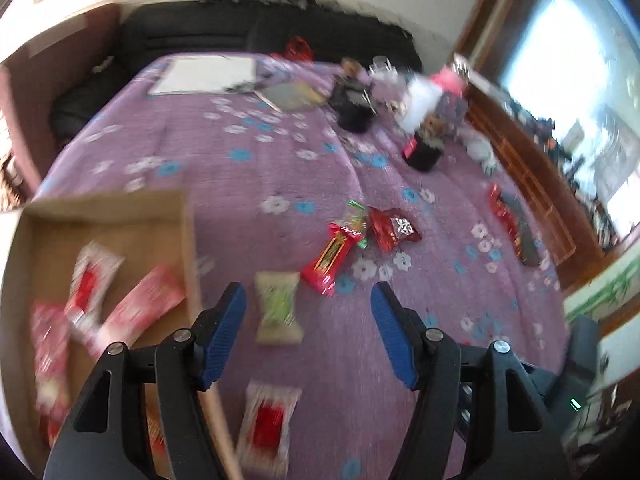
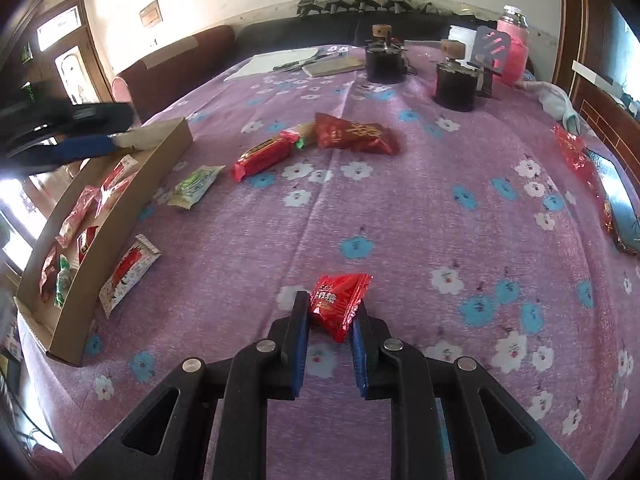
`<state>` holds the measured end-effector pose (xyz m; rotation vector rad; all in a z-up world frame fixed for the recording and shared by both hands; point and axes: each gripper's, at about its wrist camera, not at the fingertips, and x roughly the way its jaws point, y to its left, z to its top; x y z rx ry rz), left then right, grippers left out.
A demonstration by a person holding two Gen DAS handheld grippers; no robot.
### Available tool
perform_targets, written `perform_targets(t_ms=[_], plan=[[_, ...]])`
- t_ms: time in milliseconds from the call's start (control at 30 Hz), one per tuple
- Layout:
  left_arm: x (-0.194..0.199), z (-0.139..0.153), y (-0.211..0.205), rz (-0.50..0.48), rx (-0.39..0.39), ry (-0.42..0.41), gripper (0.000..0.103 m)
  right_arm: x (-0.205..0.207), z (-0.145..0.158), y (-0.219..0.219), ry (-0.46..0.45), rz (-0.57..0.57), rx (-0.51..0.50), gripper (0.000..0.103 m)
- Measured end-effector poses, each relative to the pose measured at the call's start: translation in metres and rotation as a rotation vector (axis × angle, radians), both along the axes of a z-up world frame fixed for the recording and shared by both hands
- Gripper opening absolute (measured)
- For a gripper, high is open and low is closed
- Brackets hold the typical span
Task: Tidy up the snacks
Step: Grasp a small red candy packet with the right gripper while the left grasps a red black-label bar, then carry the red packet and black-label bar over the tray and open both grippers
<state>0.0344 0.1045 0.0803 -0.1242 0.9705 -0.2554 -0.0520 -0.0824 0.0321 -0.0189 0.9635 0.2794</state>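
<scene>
Small red candy packet (image 2: 338, 304) low on the purple flowered cloth (image 2: 420, 200), pinched between the right gripper (image 2: 330, 312) pads, left gripper (image 1: 308, 304) jaws apart and empty near the cardboard tray (image 2: 168, 136) of snacks, green packet (image 1: 278, 306), long red bar (image 2: 266, 154) loose beside it

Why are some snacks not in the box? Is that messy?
A bit messy. The cardboard box holds some packets, but a white-and-red packet lies just outside its wall, and a green packet, a red bar and a red bag lie scattered on the purple cloth.
</scene>
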Motion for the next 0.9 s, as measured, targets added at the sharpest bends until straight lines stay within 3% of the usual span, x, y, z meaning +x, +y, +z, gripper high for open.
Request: perform_targets(t_ms=[200, 400, 433, 467, 500, 533, 667, 900], plan=[[0.048, -0.038, -0.041, -0.059, 0.157, 0.043, 0.064, 0.007, 0.000, -0.015, 0.020, -0.010, 0.074, 0.019], [0.056, -0.057, -0.058, -0.076, 0.217, 0.078, 0.063, 0.007, 0.000, -0.020, 0.019, -0.015, 0.110, 0.019], [0.056, -0.061, -0.060, -0.084, 0.235, 0.085, 0.059, 0.007, 0.000, -0.021, 0.019, -0.015, 0.114, 0.019], [0.056, -0.063, -0.063, -0.089, 0.246, 0.089, 0.042, 0.007, 0.000, -0.021, 0.019, -0.014, 0.117, 0.019], [0.053, -0.063, -0.065, -0.082, 0.284, 0.068, 0.035, 0.007, 0.000, -0.021, 0.019, -0.014, 0.119, 0.019], [0.050, -0.062, -0.066, -0.089, 0.297, 0.064, 0.020, 0.006, 0.000, -0.022, 0.018, -0.014, 0.122, 0.019], [0.042, -0.055, -0.062, -0.080, 0.266, 0.064, 0.020, 0.006, 0.001, -0.022, 0.014, -0.015, 0.127, 0.019], [0.011, -0.011, -0.019, -0.025, 0.057, 0.016, 0.020, -0.004, 0.017, -0.016, -0.013, 0.006, 0.144, 0.019]])
